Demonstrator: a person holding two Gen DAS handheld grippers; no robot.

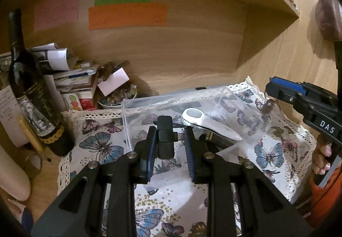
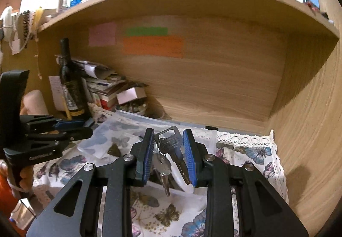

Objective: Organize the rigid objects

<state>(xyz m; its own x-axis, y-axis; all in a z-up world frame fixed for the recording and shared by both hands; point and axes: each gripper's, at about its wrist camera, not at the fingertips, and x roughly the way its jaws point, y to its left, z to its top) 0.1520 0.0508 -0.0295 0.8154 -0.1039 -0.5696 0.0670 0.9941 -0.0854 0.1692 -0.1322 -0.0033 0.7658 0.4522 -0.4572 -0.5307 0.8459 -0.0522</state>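
Note:
My left gripper [image 1: 168, 140] is shut on a small black clip-on device [image 1: 165, 140], held above the near edge of a clear plastic box [image 1: 136, 106]. A white and grey handheld gadget [image 1: 210, 123] lies in the box. My right gripper [image 2: 168, 147] is shut on a bunch of keys [image 2: 171, 149] that hangs between the pads, above the same clear box [image 2: 102, 136]. The right gripper also shows at the right of the left wrist view [image 1: 299, 95]. The left gripper shows at the left of the right wrist view [image 2: 70, 128].
A butterfly-print cloth [image 1: 102, 142] covers the wooden shelf. A dark wine bottle [image 1: 32, 95], a pile of papers and booklets [image 1: 70, 72] and a bowl of pebbles [image 1: 115, 98] stand at the left. Coloured paper notes [image 1: 127, 16] are stuck on the back panel.

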